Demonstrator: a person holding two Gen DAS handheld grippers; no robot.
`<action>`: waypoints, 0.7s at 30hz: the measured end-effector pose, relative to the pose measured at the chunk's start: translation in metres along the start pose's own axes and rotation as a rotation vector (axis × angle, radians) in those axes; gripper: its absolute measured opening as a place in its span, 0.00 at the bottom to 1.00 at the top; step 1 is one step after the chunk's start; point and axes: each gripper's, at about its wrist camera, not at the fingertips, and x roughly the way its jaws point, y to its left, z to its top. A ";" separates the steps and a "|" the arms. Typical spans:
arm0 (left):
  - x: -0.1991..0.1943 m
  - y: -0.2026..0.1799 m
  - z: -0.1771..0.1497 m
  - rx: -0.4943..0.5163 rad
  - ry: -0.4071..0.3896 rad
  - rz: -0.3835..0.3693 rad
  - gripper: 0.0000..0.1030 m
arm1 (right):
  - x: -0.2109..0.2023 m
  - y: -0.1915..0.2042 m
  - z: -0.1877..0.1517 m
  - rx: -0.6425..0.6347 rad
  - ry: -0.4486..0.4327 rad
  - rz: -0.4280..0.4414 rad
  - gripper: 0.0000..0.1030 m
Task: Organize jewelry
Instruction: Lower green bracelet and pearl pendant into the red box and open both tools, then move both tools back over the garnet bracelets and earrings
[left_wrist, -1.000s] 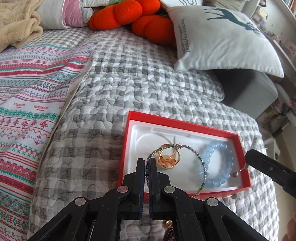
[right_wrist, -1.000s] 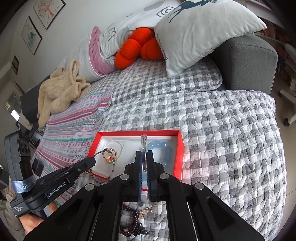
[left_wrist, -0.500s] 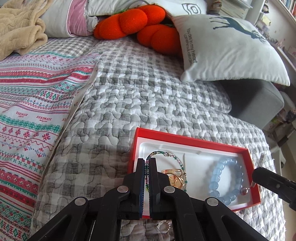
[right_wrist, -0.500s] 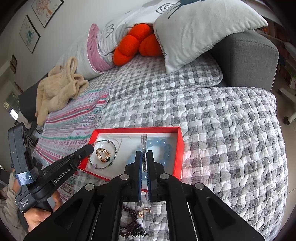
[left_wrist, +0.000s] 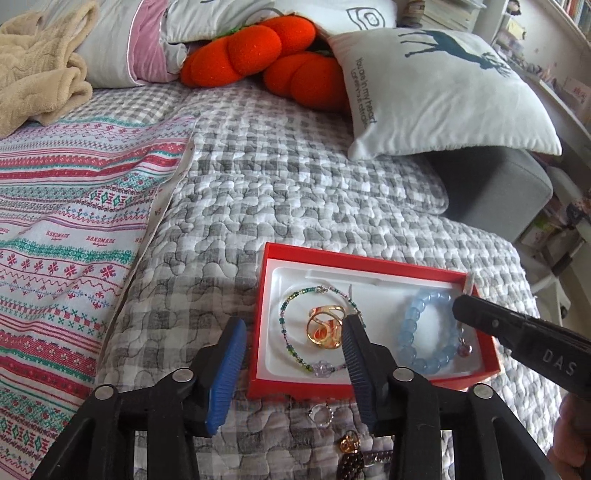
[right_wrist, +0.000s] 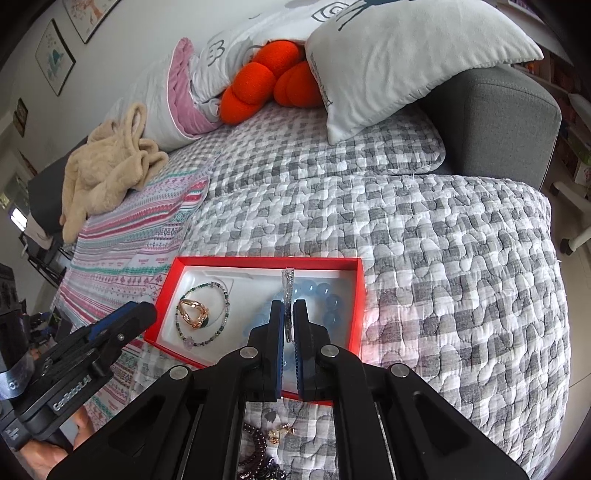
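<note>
— Left tongs?

— Mine have just been spreading; nothing between the pads now. They hang over the near-left corner of the red box, which sits on the grey checked quilt on the bed.

— And the beaded bracelet?

— Lying flat in the box's white tray, looped around the gold ring. Blue bead bracelet beside it, to the right.

— Right tongs?

— Pressed together, pinching a thin silvery strip upright over the box.

— Anything outside the box?

— A small ring and dark beads on the quilt, just in front.
</note>
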 end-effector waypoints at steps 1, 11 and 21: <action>-0.001 -0.001 -0.001 0.013 0.002 0.006 0.50 | 0.002 0.000 0.000 -0.004 -0.002 -0.002 0.06; -0.006 -0.004 -0.021 0.057 0.036 0.035 0.75 | -0.014 -0.007 -0.001 0.014 -0.032 0.015 0.48; -0.012 -0.001 -0.053 0.085 0.103 0.082 0.88 | -0.046 -0.005 -0.029 -0.022 0.004 -0.041 0.55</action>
